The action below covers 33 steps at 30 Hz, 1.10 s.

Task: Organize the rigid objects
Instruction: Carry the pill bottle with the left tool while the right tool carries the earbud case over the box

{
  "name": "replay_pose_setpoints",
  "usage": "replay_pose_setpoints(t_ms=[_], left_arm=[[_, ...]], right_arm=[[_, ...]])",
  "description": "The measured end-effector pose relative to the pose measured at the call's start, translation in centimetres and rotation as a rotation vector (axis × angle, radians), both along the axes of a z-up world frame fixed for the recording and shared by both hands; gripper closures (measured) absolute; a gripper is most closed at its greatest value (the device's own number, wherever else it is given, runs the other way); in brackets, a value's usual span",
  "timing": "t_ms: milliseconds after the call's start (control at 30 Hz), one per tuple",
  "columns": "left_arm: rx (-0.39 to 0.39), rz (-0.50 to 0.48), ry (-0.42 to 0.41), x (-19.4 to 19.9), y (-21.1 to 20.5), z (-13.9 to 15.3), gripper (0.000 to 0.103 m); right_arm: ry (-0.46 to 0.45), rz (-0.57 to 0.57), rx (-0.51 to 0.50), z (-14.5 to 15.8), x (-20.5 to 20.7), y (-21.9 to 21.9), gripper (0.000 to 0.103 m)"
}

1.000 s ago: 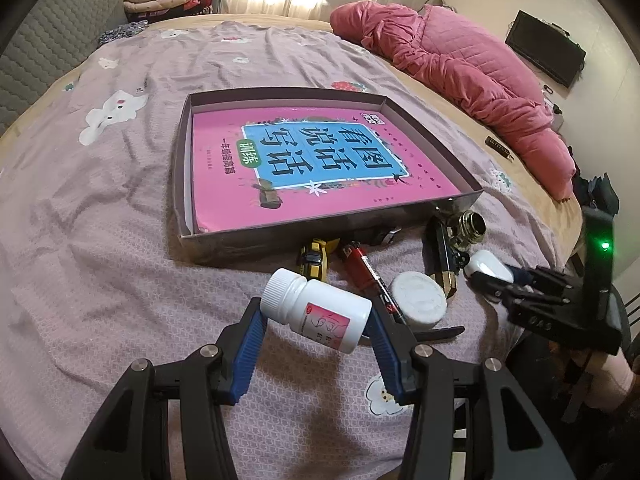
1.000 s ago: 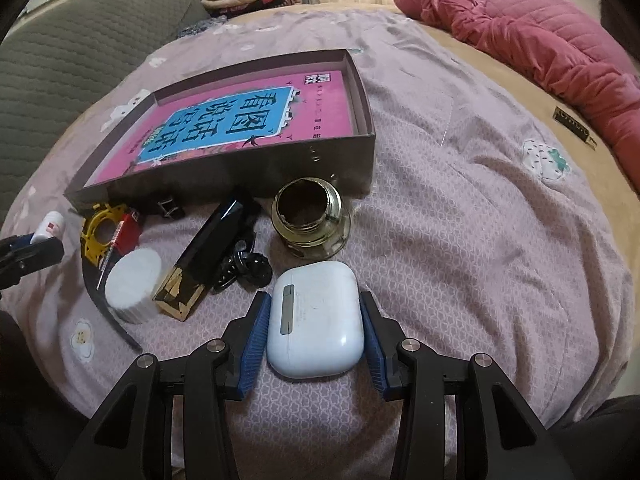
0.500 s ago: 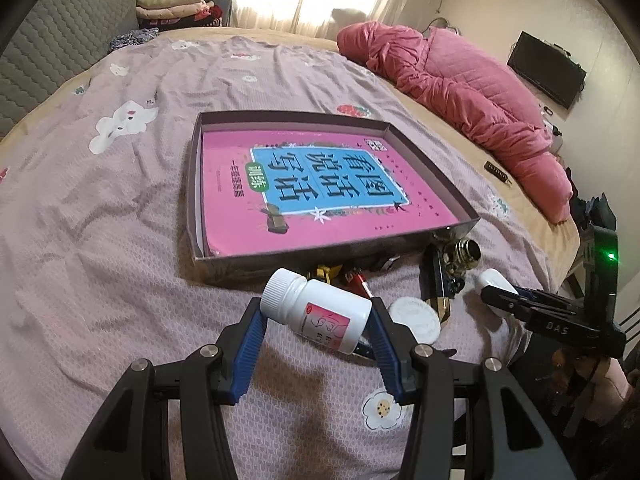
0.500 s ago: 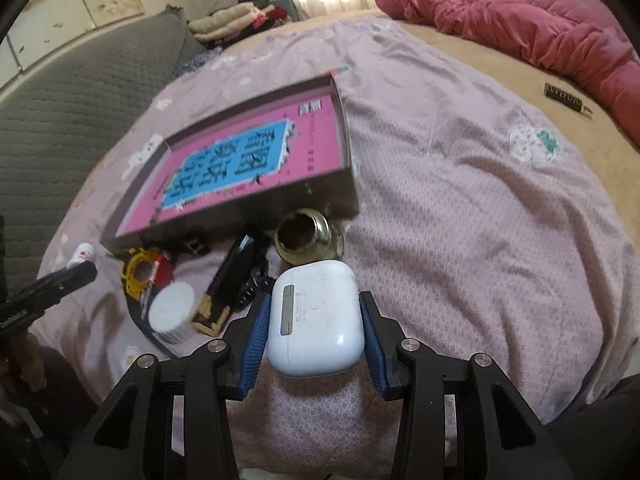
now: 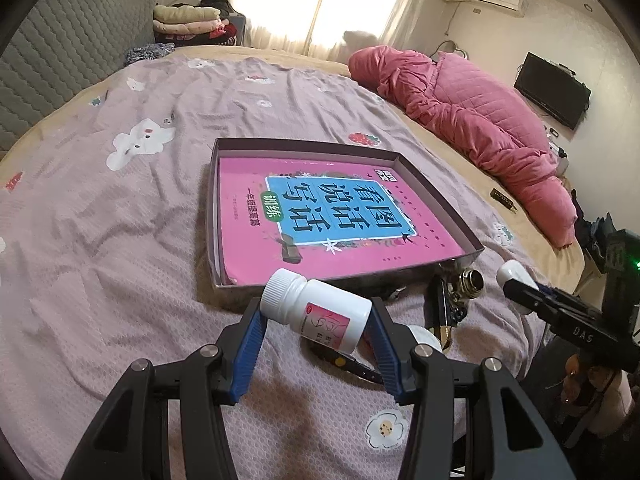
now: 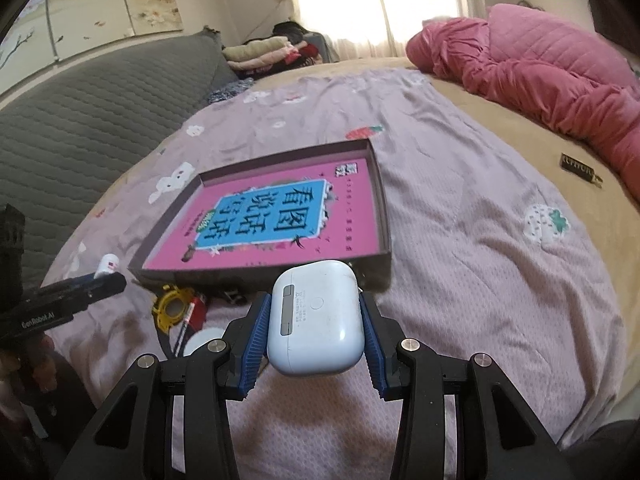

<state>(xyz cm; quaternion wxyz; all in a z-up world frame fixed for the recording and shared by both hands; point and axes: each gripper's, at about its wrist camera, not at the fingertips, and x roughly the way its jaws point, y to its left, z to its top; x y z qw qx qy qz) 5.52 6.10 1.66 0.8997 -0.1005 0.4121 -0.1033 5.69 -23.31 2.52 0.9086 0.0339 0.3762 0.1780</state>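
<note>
A book (image 5: pixel 320 216) is laid flat in a shallow box (image 5: pixel 216 200) on the bedspread (image 5: pixel 100 240). Small items (image 6: pixel 180 312) are scattered just before the box's near wall. A quilt (image 5: pixel 480 120) is heaped behind, to the right.

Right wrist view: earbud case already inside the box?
No. The earbud case is clamped in the right gripper, in front of the box.

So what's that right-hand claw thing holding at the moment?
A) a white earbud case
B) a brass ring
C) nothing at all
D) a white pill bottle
A: in the right wrist view the right gripper has its blue pads pressed on both sides of the white earbud case, lifted above the bedspread; the white pill bottle sits in the left gripper.
</note>
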Motion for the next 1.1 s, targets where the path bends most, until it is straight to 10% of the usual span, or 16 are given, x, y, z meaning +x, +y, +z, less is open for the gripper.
replay_pose_setpoints(t_ms=[1100], left_arm=[[0.060,0.122,-0.040,4.4,0.7,-1.3,0.052]], right_arm=[[-0.052,0.017,0.001,0.8,5.1,0.9,0.059]])
